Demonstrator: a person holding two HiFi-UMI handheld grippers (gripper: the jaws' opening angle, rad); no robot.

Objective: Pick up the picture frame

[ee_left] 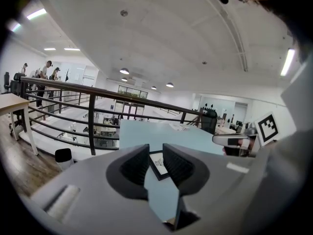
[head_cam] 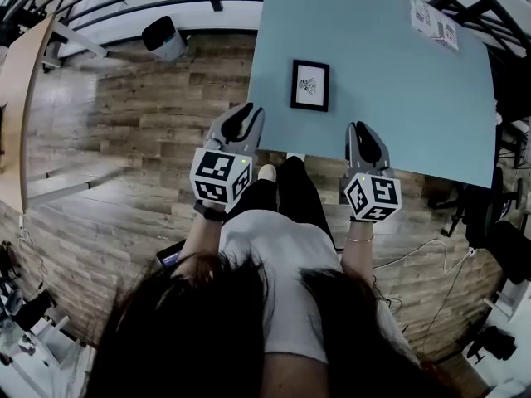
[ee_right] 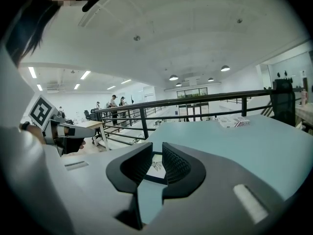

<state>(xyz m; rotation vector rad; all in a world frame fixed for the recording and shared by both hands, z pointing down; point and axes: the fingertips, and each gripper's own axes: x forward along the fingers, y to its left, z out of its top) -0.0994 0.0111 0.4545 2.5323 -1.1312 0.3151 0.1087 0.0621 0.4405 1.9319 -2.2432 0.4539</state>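
The left hand-held gripper (head_cam: pixel 241 121) and right hand-held gripper (head_cam: pixel 366 139) are hovering released at the surface's (head_cam: pixel 398 98) near edge; the frame (head_cam: pixel 310 84) is lying beyond, unobstructed.

Pale blue rectangular tabletop (head_cam: pixel 398 81) on a brown wood-plank floor (head_cam: pixel 124 139), with a small printed white box (head_cam: pixel 435 21) near its far corner. Beyond it, a black metal railing (ee_left: pixel 91 126) with a dark waste bin (head_cam: pixel 163 38) near its foot. Light wooden desk (head_cam: pixel 21 98) at left.

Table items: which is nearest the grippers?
The black picture frame, lying flat just ahead of the left gripper and right gripper; the patterned box sits at the far right corner.
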